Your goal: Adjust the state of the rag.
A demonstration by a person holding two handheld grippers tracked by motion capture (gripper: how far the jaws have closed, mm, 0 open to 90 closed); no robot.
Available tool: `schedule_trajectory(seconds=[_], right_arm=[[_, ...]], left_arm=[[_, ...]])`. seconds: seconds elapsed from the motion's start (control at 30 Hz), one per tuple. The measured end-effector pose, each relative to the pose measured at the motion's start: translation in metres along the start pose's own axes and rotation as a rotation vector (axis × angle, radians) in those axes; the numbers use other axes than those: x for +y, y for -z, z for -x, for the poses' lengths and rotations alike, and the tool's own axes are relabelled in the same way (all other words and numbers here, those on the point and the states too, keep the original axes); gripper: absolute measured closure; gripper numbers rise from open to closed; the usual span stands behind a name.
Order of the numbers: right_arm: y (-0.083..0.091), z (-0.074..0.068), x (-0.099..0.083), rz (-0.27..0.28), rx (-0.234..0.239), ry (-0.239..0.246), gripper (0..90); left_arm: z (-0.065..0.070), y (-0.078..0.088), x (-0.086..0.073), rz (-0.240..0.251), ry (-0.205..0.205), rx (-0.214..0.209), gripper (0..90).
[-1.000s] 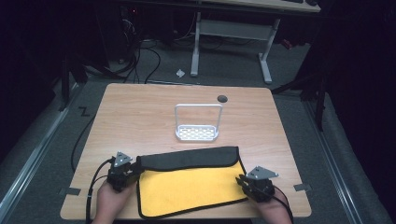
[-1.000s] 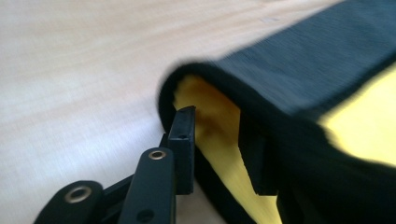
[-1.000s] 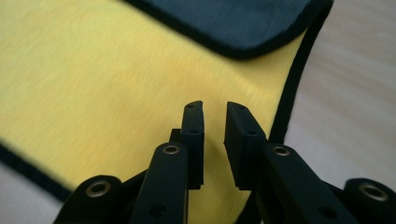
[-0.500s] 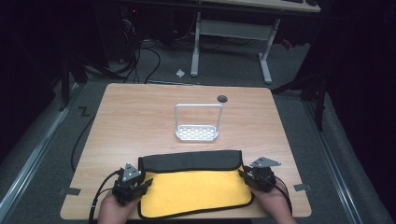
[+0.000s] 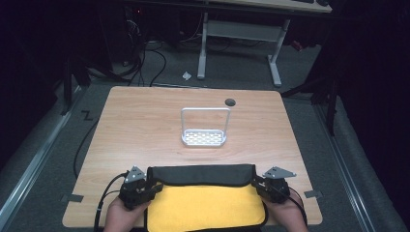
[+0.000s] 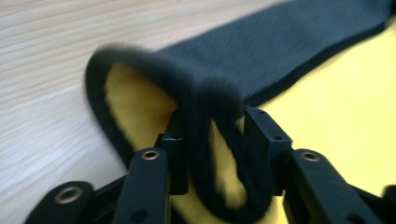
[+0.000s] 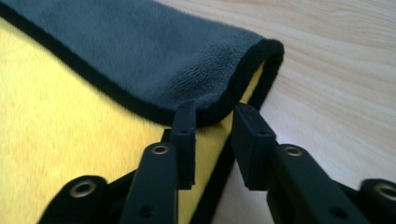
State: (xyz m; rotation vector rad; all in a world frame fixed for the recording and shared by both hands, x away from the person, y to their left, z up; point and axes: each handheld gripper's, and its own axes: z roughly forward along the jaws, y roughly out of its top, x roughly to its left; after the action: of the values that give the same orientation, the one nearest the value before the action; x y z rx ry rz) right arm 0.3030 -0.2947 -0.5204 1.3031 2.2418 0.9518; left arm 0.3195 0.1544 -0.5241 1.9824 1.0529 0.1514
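Folding the cloth (image 5: 205, 205) is the step in hand, judging by the grey band already turned over onto its yellow face along the far edge. The left claw (image 6: 212, 135) is clamped on the rolled left end of that fold, thick black-edged fabric bunched between its pads. The right claw (image 7: 212, 121) has just been closing on the right end; the folded edge sits between its jaws, and the pads look pressed onto it, though less fabric is caught there. The cloth lies flat on the surface (image 5: 145, 125) between the two claws, its near part running off the front edge. Next, I judge, both claws must carry the fold evenly towards the person, level with each other, so the band stays straight. Farther out, well beyond both claws, stands a small white perforated tray (image 5: 204, 138) with a tall wire handle; nothing lies in it
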Motion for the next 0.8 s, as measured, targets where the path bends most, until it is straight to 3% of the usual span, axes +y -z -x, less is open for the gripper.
schedule_trajectory(seconds=[0.1, 0.2, 0.3, 0.4, 0.47, 0.5, 0.53, 0.67, 0.77, 0.8], right_arm=[[-0.004, 0.003, 0.008, 0.001, 0.007, 0.008, 77.0], [-0.013, 0.005, 0.021, 0.005, 0.009, 0.034, 82.4], [-0.022, 0.008, 0.035, 0.014, 0.005, 0.043, 83.9], [-0.029, 0.014, 0.047, 0.027, -0.014, 0.04, 85.6], [-0.035, 0.023, 0.058, 0.055, -0.048, 0.001, 85.1], [-0.035, 0.023, 0.058, 0.055, -0.048, 0.001, 85.1], [-0.039, 0.033, 0.064, 0.077, -0.072, -0.037, 81.8], [-0.048, 0.048, 0.07, 0.081, -0.105, -0.091, 73.1], [-0.04, 0.046, 0.071, 0.108, -0.091, -0.088, 69.9], [-0.037, 0.042, 0.071, 0.113, -0.086, -0.069, 68.9]], left_arm=[[-0.005, -0.002, 0.012, 0.037, 0.004, -0.041, 61.9], [-0.013, -0.006, 0.024, 0.045, 0.001, -0.022, 64.0], [-0.024, -0.009, 0.035, 0.07, 0.028, -0.019, 65.8], [-0.039, -0.014, 0.045, 0.077, 0.056, 0.012, 66.7], [-0.054, -0.019, 0.052, 0.083, 0.097, 0.049, 67.1], [-0.054, -0.019, 0.052, 0.083, 0.097, 0.049, 66.6], [-0.062, -0.023, 0.054, 0.091, 0.13, 0.058, 65.5], [-0.066, -0.024, 0.056, 0.128, 0.17, 0.049, 57.0], [-0.059, -0.022, 0.054, 0.123, 0.14, 0.046, 54.2], [-0.049, -0.019, 0.048, 0.098, 0.082, 0.057, 54.1]])
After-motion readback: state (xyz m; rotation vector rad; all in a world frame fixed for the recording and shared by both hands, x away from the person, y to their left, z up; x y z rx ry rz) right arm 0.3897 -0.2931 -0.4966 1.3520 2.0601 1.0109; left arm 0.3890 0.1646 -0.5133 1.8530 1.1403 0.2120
